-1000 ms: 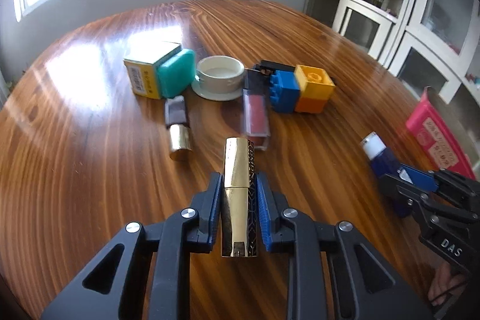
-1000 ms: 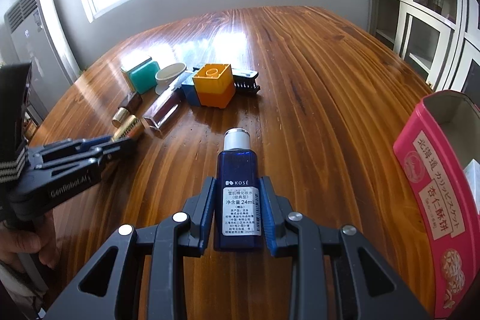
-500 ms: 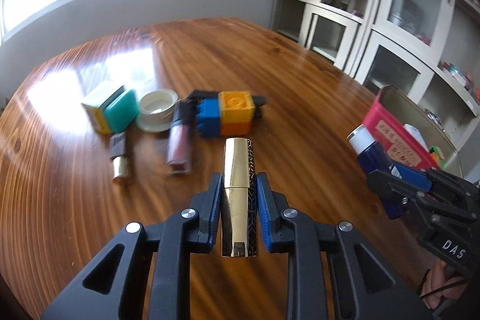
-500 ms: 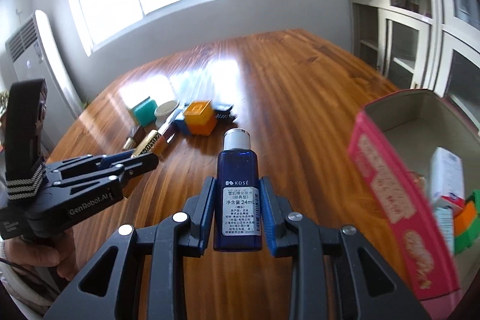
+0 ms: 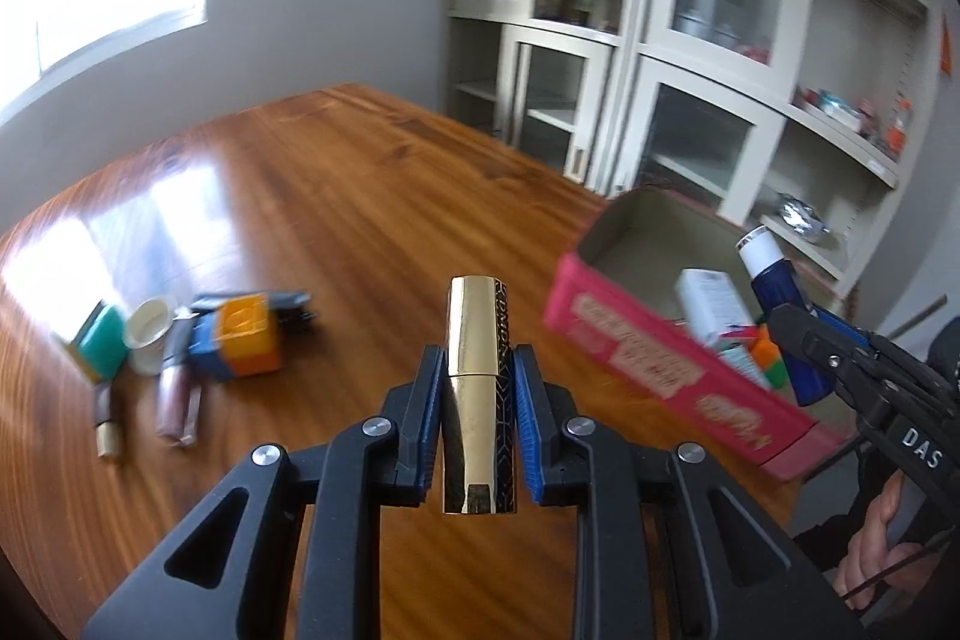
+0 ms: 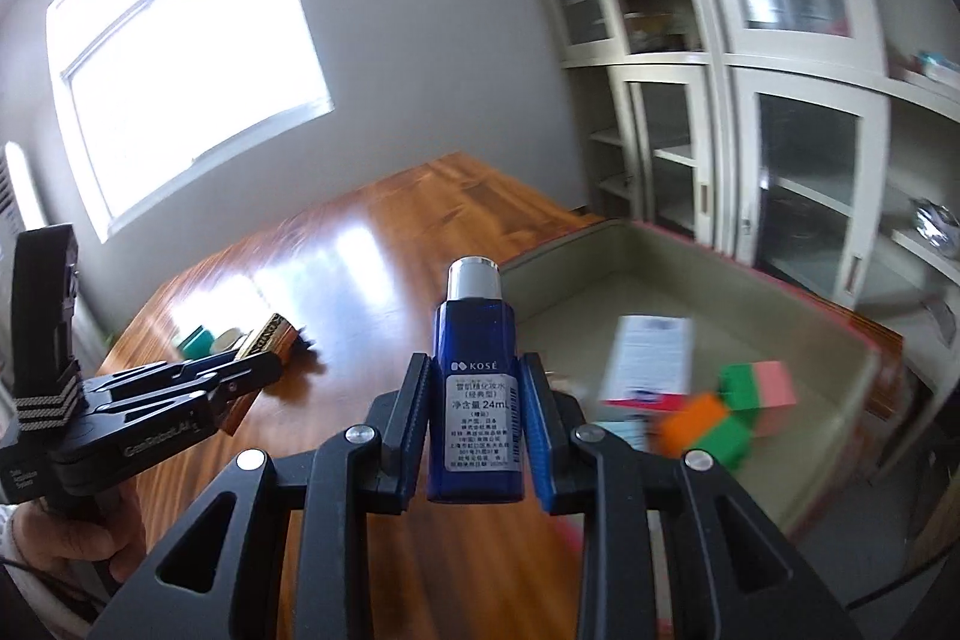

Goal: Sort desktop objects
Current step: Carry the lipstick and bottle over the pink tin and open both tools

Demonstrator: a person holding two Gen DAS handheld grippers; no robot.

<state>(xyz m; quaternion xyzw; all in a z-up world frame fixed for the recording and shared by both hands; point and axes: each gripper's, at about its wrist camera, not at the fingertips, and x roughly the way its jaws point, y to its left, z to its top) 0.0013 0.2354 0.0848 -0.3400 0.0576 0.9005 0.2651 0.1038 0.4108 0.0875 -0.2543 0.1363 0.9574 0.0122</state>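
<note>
Wooden and glossy, the counter carries a cluster of small things at the far left of the left wrist view — a teal-and-yellow box, a white cup, an orange-and-blue block, and two slim tubes lying flat in front of them. At the centre, the left gripper is seen with its jaws clenched on a gold tube, held above the counter and pointing away from the camera. To the right, an open pink box stands at the counter's edge, with a white carton and orange, green and pink blocks inside. Further right, the right gripper is seen with its jaws closed on a blue bottle with a silver cap, held over the near side of the pink box. Glass-fronted cabinets are seen behind.
</note>
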